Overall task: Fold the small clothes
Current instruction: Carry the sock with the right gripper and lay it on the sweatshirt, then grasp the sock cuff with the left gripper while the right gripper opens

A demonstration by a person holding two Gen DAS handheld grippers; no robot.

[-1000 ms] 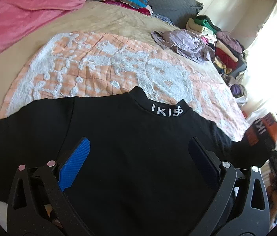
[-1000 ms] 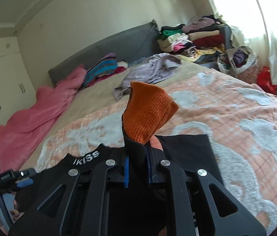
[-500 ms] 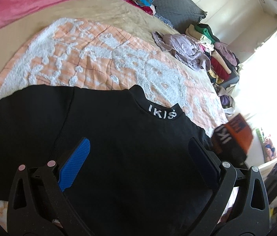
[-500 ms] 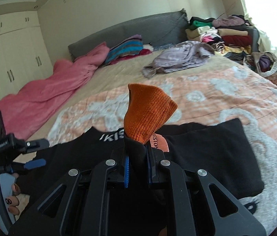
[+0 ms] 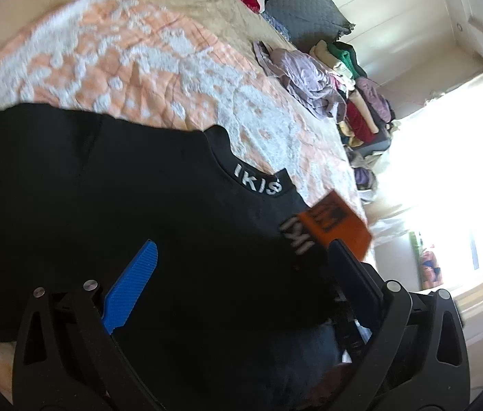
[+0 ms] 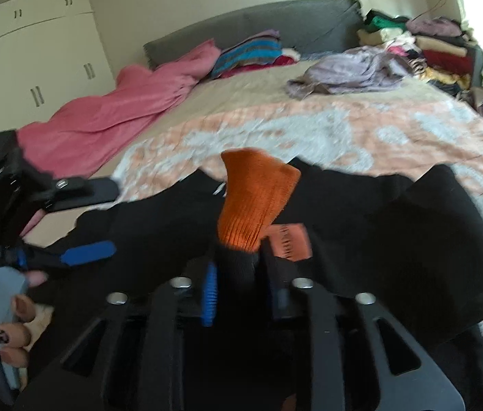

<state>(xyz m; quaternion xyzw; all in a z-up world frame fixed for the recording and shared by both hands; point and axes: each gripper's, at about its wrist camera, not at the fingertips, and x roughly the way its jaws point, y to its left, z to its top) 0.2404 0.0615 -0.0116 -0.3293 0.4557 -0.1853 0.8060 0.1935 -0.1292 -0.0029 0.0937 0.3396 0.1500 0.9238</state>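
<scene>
A wide bed [image 6: 262,102] fills both views, covered by a peach and white quilt [image 5: 159,65]. A black top [image 5: 138,212] lies spread flat across the near part of the quilt, collar away from the cameras.

Its right sleeve, ending in an orange cuff [image 6: 255,202], is folded in over the body and stands up between the jaws of the right gripper [image 6: 241,284]. Those jaws have just been opening, with the sleeve between them; a gap shows on the right side.

The left gripper [image 5: 238,274] hovers wide open above the top's body, holding nothing.

Risks, by my judgement: the loosened sleeve may flop back outward or land crooked. It may also catch on a ridged pad as the right gripper withdraws, dragging the fold undone.
</scene>
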